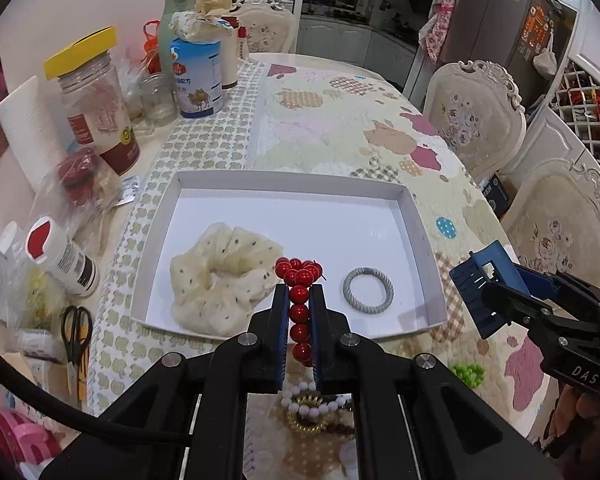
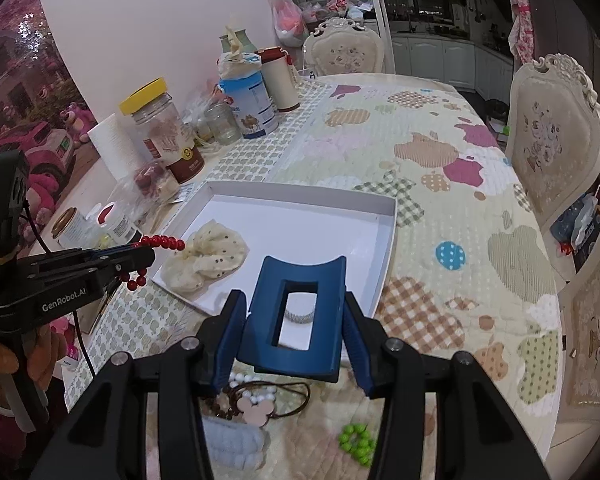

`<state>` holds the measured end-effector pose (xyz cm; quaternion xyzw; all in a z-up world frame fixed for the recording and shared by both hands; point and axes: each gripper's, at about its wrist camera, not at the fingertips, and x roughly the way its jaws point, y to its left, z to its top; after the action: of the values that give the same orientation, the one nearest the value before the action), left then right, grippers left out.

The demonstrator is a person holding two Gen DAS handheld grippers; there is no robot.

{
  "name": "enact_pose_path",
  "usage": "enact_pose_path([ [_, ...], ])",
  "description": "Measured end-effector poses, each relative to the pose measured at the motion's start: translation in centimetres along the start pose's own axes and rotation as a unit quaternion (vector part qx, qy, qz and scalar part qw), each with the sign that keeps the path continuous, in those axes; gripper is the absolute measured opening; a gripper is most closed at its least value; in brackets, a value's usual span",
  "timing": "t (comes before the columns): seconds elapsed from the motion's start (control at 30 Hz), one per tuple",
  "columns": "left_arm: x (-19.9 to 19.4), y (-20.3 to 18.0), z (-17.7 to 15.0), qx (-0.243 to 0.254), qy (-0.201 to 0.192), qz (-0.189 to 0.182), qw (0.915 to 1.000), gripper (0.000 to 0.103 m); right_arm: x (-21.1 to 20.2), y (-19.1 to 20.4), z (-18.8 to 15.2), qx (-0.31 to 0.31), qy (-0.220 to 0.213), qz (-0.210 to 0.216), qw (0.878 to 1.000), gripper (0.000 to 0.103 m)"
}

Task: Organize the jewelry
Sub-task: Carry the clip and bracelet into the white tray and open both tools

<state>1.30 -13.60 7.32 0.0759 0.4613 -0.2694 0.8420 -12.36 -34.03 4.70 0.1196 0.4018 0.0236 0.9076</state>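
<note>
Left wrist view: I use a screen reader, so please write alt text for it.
The left gripper is shut on a red bead bracelet above a white tray holding a cream scrunchie and grey ring. The right gripper carries a blue hair claw.

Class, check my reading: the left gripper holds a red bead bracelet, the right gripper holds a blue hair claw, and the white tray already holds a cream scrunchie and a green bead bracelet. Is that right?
One slip. Beside the cream scrunchie in the white tray lies a grey braided ring, as the left wrist view shows. The green bead bracelet still lies on the tablecloth. The left gripper does hold the red bead bracelet, and the right gripper the blue hair claw.
</note>
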Motion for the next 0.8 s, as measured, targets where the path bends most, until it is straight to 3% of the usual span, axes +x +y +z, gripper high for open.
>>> enact_pose_path([
  [0.8,3.0,-0.4,1.6,-0.007,0.010,0.014,0.9998,0.000,3.6,-1.0,2.3,-0.002,0.019,0.010,1.000,0.050],
])
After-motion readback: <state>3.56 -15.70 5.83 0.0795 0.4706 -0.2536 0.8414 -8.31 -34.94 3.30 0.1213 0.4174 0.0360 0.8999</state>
